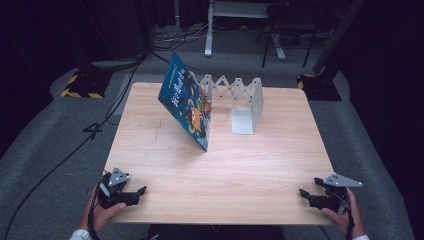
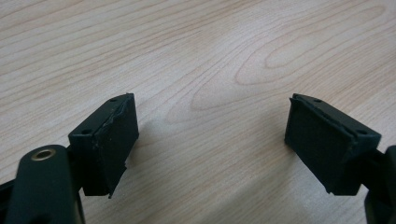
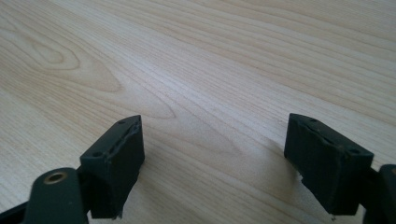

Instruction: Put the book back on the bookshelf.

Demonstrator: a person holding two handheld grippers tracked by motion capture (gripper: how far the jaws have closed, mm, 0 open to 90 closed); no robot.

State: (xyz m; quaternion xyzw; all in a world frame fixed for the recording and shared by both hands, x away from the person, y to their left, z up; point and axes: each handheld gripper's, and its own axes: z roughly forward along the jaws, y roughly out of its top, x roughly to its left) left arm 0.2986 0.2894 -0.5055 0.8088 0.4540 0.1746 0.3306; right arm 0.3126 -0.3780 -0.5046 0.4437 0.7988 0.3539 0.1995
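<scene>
Book (image 1: 187, 102) propped against rack (image 1: 239, 100); both tools (image 1: 136, 192) (image 1: 306, 194) spread at near table (image 1: 225, 170) edge.

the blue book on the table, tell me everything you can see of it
The blue book is a thin picture book with a dark blue cover, bright cartoon figures and lettering too small to read. It is closed and stands tilted on its lower edge at the table's far middle, its top leaning left, its back against the left end of the white expanding book rack. Neither gripper touches it.
</scene>
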